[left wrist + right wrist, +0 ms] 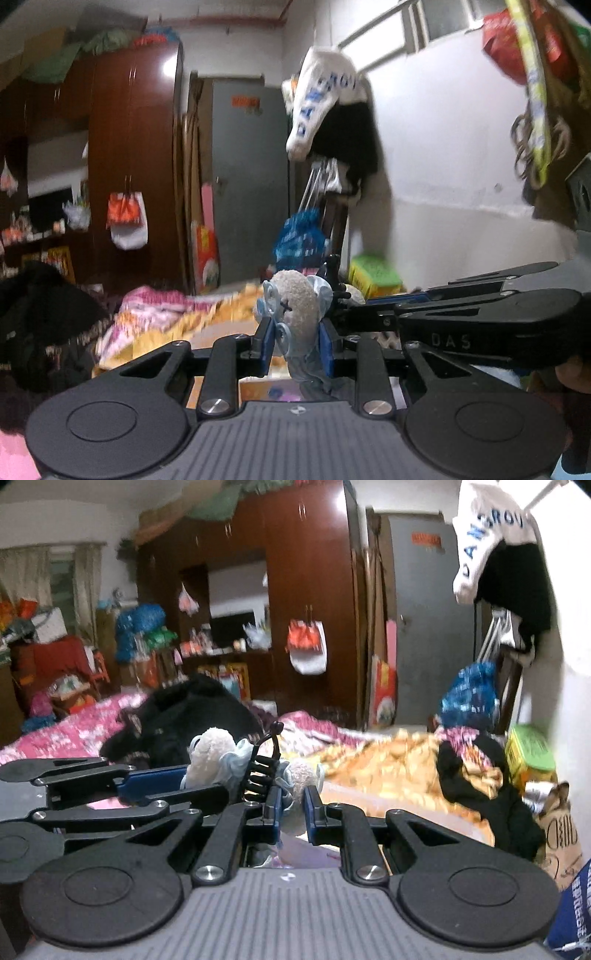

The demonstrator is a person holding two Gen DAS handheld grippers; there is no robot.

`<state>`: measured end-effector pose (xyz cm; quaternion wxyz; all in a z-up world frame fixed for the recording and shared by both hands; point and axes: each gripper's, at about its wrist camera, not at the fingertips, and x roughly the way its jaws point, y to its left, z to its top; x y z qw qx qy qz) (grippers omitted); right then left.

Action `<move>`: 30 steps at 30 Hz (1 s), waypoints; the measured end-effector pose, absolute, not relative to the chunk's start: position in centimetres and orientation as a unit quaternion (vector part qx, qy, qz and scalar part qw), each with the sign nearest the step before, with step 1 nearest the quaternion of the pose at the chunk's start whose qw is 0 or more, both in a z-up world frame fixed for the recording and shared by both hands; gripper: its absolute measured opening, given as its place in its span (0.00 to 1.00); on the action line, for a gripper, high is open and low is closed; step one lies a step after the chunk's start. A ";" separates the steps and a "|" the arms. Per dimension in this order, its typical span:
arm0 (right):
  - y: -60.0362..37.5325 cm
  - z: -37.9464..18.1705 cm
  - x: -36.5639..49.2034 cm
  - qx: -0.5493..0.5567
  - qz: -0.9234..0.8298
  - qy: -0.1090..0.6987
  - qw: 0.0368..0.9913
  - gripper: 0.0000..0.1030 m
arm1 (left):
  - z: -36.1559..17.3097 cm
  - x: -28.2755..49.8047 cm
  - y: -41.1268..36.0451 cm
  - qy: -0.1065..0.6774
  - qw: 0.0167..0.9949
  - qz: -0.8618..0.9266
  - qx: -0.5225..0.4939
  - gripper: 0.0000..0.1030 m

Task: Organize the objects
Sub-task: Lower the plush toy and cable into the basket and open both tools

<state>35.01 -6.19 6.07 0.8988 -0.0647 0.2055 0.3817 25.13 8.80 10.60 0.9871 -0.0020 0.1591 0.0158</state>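
Two fluffy plush toys with pale blue trim – one (291, 306) clamped in the left gripper (295, 345), the other (301, 775) in the right gripper (293, 810). One black claw hair clip (262, 768) stands between them. Two grippers in all. Far off, one dark red wardrobe (306, 590) and one grey door (424, 627). One white garment with blue letters (321, 96) hangs at the right – one green box (373, 275) sits below it.
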 end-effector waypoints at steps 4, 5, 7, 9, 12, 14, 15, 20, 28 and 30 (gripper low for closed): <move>-5.8 5.4 34.7 -0.086 0.375 0.217 0.897 0.15 | 8.7 26.1 9.5 0.184 0.983 0.020 -0.005 0.29; -5.9 5.4 34.7 -0.085 0.375 0.220 0.897 0.15 | 8.4 26.2 9.6 0.189 0.982 0.019 -0.005 0.30; -6.2 5.6 34.8 -0.083 0.373 0.223 0.897 0.16 | 8.0 26.3 9.9 0.194 0.981 0.021 -0.010 0.32; -6.2 6.0 34.7 -0.089 0.370 0.221 0.898 0.26 | 7.8 26.0 10.1 0.189 0.982 0.026 -0.014 0.33; -7.3 6.5 34.5 -0.091 0.352 0.208 0.908 0.46 | 7.8 25.6 9.8 0.181 0.982 0.050 0.005 0.46; -8.8 6.9 34.6 -0.073 0.356 0.204 0.909 0.47 | 8.2 24.8 9.7 0.159 0.984 0.080 0.019 0.79; -9.4 7.0 34.7 -0.065 0.362 0.204 0.907 0.52 | 8.4 24.3 9.7 0.148 0.985 0.086 0.023 0.83; -12.0 7.0 33.5 -0.060 0.364 0.183 0.911 0.93 | 9.3 22.3 9.9 0.129 0.989 0.075 0.016 0.86; -14.9 7.4 30.3 -0.056 0.372 0.153 0.914 1.00 | 8.5 18.7 9.2 0.120 0.992 0.042 -0.014 0.98; -15.1 7.1 29.0 -0.068 0.346 0.147 0.924 1.00 | 8.4 17.7 8.6 0.118 0.992 0.052 -0.002 0.98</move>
